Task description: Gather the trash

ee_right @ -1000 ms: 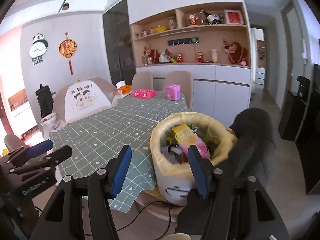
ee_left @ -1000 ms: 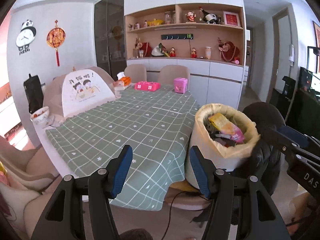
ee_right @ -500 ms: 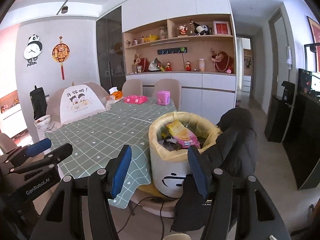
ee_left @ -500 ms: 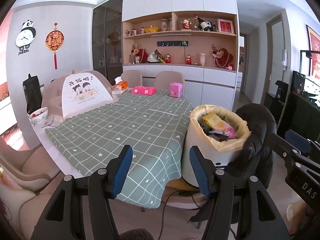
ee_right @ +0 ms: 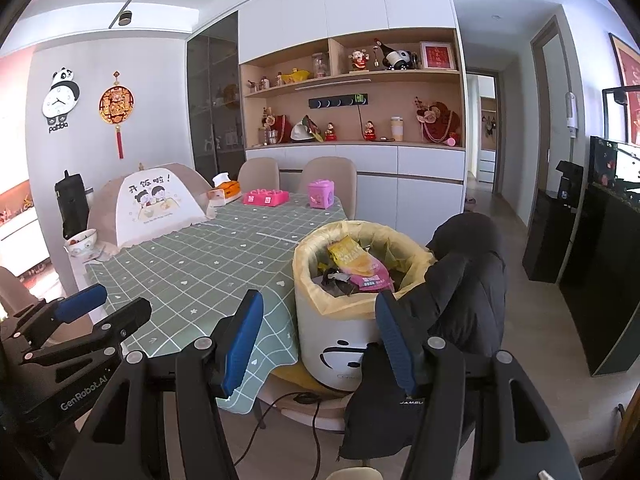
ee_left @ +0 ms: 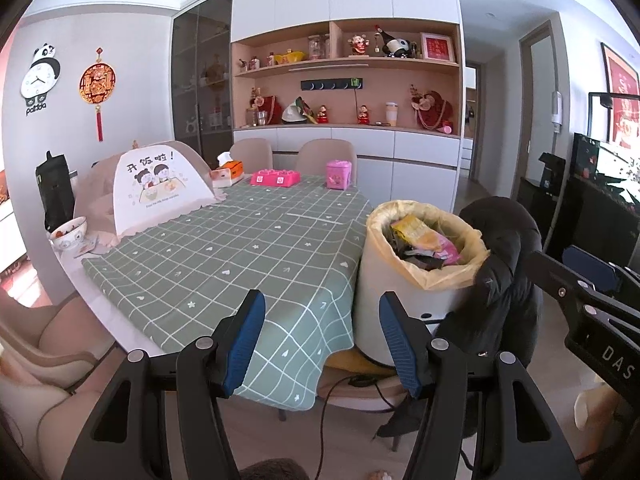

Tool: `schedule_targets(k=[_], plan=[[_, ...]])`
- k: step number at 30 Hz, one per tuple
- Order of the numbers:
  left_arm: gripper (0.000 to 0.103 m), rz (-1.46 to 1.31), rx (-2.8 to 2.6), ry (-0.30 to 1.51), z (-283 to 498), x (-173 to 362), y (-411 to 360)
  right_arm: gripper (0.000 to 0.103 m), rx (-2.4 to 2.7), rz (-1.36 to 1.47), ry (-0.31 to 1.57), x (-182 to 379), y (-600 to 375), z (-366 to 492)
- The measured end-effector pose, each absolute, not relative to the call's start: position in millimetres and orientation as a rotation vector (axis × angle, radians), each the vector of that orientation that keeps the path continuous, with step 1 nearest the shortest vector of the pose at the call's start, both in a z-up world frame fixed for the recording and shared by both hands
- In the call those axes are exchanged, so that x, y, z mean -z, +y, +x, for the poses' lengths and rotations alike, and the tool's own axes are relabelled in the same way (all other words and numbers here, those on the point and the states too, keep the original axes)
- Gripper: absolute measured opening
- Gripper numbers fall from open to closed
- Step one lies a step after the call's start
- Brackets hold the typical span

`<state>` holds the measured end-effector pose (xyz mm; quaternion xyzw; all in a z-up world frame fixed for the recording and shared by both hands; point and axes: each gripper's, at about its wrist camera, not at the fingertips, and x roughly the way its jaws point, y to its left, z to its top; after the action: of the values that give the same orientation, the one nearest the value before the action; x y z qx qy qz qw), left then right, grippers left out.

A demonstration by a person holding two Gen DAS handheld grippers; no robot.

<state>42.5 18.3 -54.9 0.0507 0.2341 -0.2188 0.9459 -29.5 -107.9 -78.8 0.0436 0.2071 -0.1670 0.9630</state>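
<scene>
Beside the desk (ee_left: pixel 224 256), on a chair seat (ee_right: pixel 304 408), stands the lined trash bin (ee_right: pixel 340 332) holding wrappers (ee_right: pixel 358 266). My left fingers (ee_left: pixel 322 338) and right fingers (ee_right: pixel 320 338) are spread, gripping nothing, short of it.

Ahead of the left gripper (ee_left: pixel 320 336), whose blue-padded jaws stand apart with nothing between them, the near stretch of the green checked tablecloth (ee_left: pixel 240 256) lies bare. To its right the white bin with a yellow liner (ee_left: pixel 404 304), heaped with wrappers, stands on a chair against the table edge. A black padded jacket (ee_right: pixel 464 296) presses against the bin's right side.
</scene>
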Motion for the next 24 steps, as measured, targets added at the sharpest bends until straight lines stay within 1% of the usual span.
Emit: schedule_targets(k=[24], plan=[[0.060,0.112,0.475,0.502,36.9,63.6,11.2,0.056,0.353,0.104,0.433,82.0,-111.7,-32.2]])
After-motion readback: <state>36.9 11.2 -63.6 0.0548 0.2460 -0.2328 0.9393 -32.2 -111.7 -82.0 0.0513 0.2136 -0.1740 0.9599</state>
